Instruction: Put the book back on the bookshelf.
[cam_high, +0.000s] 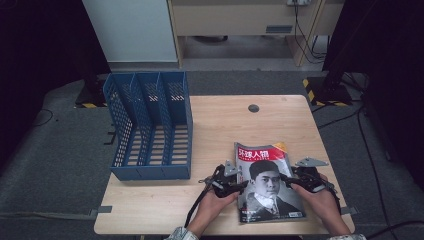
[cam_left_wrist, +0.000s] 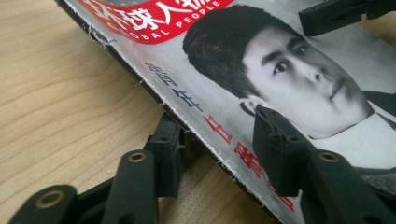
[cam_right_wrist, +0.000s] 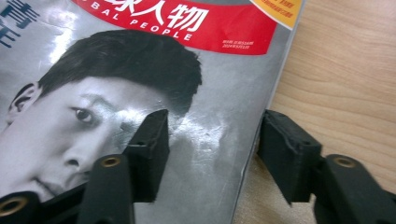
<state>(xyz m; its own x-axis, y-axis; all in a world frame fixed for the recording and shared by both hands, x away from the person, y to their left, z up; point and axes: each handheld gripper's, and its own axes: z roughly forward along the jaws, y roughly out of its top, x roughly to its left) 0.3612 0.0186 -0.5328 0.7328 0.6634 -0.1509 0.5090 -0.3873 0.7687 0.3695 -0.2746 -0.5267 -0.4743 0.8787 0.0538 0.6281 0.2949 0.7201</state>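
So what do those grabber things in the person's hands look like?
Both are black. The left gripper and the right gripper each have two chunky black jaws joined by metal-ringed pins, with a grey three-cornered plate on top. A dark cable trails from the left one. Light patterned cuffs peek in at the wrists.

A blue file rack with three open compartments stands on the left part of the desk, in the middle left of the frame. Its walls have many small holes. A small dark round cap sits in the desk surface near its far edge. In the upper part of the frame there is a pale wooden cabinet on the grey floor. Black cables hang at the upper right.
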